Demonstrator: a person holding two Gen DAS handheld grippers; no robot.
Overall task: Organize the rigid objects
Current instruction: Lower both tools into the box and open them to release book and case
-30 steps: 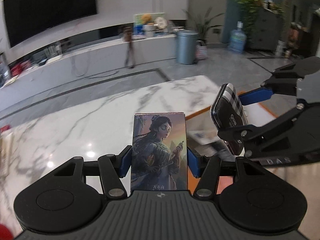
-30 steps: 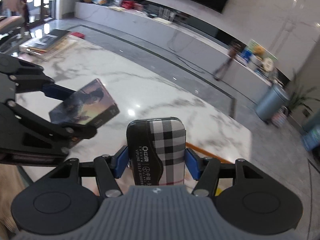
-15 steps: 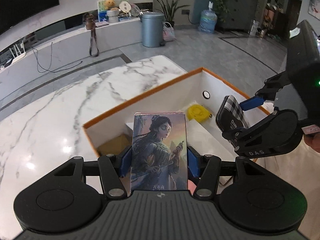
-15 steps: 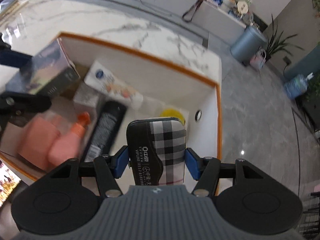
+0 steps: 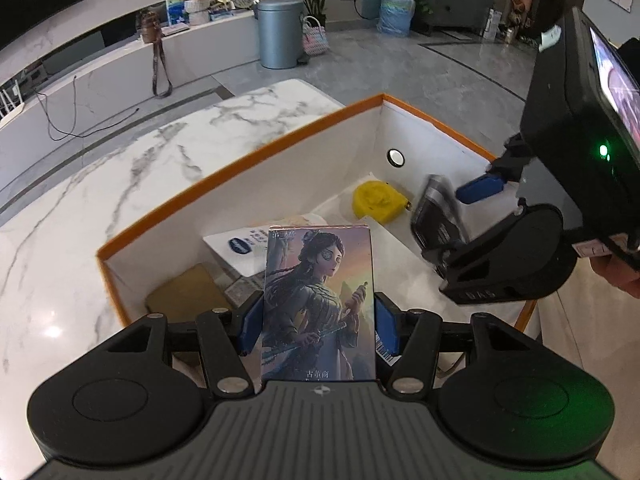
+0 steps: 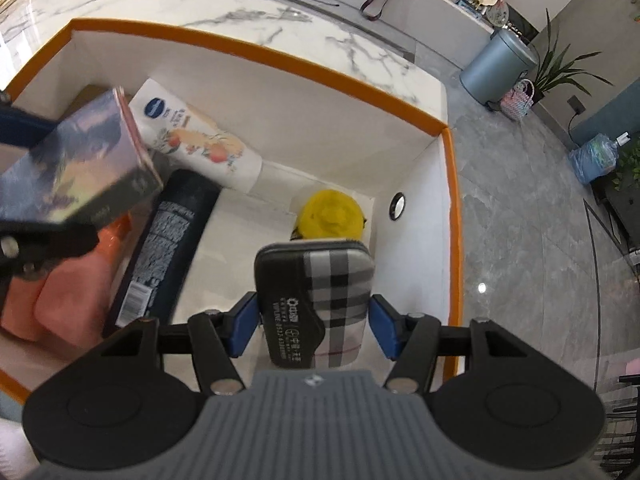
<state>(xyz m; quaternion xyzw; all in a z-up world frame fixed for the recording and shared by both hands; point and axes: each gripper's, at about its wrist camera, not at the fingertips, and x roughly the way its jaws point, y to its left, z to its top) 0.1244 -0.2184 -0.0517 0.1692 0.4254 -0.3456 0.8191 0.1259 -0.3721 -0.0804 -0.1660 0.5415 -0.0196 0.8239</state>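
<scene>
Both grippers are over the open white box with an orange rim [image 6: 256,54], which sits on the white marble worktop [image 5: 120,184] at its far right corner.

Left gripper [image 5: 318,326]: clenched on the illustrated card box showing a painted figure [image 5: 320,300], held upright by its long edges, pads flat on both sides. It hangs above the box's left half, where a white lotion tube with fruit print [image 6: 196,140], a black cylindrical spray can [image 6: 172,232], and salmon-pink bottles [image 6: 68,292] lie side by side. A tan flat packet [image 5: 184,296] is at the near-left inside corner. Judgement: little free floor here; the card box should go down flat on the tan packet or stand in a gap, not be dropped onto the rolling can.

Right gripper [image 6: 314,322]: its jaws have just been closing, and they grasp the black-and-plaid zip case [image 6: 316,300] between them. It hangs over the bare floor of the right half, just short of the yellow round tape measure [image 6: 330,212] in the far right corner. Judgement: lower it before release, keep the case short of the tape measure and off the right wall, and keep the two grippers well apart during descent.
</scene>
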